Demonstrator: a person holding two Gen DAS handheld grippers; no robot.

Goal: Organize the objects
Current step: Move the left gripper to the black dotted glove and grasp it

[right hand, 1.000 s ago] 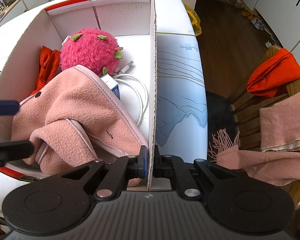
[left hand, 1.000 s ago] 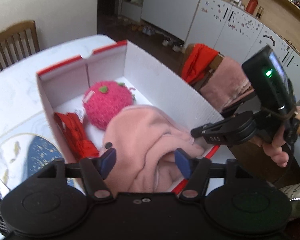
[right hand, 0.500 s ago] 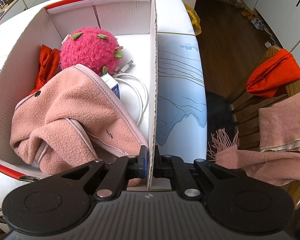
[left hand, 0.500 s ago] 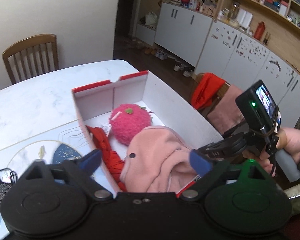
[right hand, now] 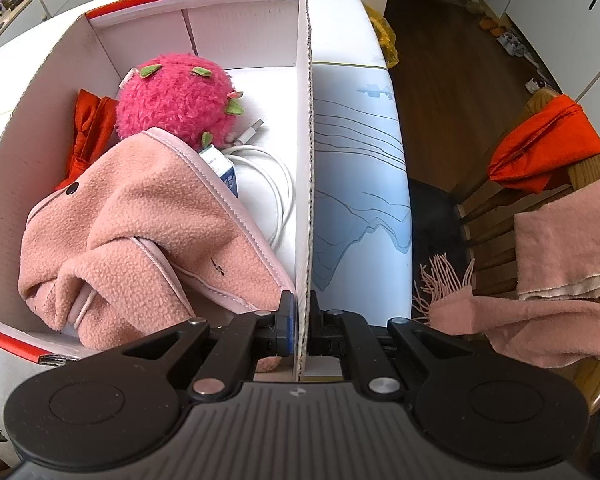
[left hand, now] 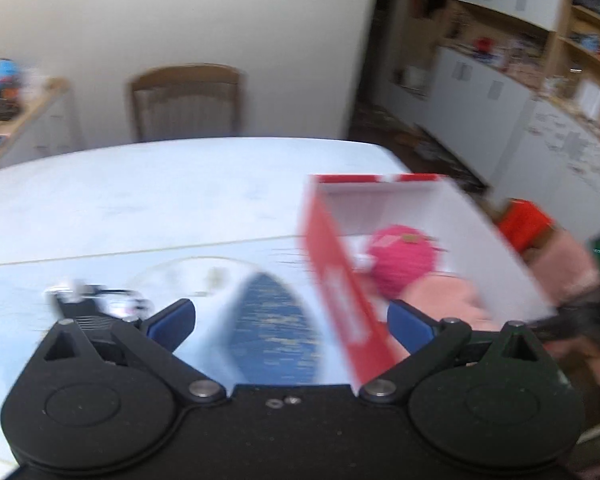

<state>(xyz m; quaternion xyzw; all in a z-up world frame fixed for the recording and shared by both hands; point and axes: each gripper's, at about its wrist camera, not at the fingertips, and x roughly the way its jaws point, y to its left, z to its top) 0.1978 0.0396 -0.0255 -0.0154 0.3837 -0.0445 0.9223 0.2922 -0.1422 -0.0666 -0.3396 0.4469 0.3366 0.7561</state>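
Note:
The white cardboard box (right hand: 306, 160) with red edges holds a pink fuzzy plush (right hand: 176, 100), a pink fleece garment (right hand: 140, 232), a red cloth (right hand: 90, 128), a white cable (right hand: 278, 188) and a small blue-white packet (right hand: 225, 168). My right gripper (right hand: 302, 324) is shut on the box's right wall near its front corner. My left gripper (left hand: 290, 326) stands wide open with nothing in it, hovering over the table left of the box (left hand: 332, 280). That view is blurred; the plush (left hand: 404, 260) and fleece (left hand: 448, 300) show inside the box.
A blue printed mat (right hand: 356, 200) lies on the white table (left hand: 140, 192). A small black item with a cable (left hand: 88, 300) sits left of my left gripper. A chair to the right carries an orange cloth (right hand: 544, 152) and a pink scarf (right hand: 560, 248). A wooden chair (left hand: 186, 100) stands behind the table.
My left gripper opened, let go of the pink fleece, drew back out of the box and swung left over the table. The right gripper kept its grip and did not move.

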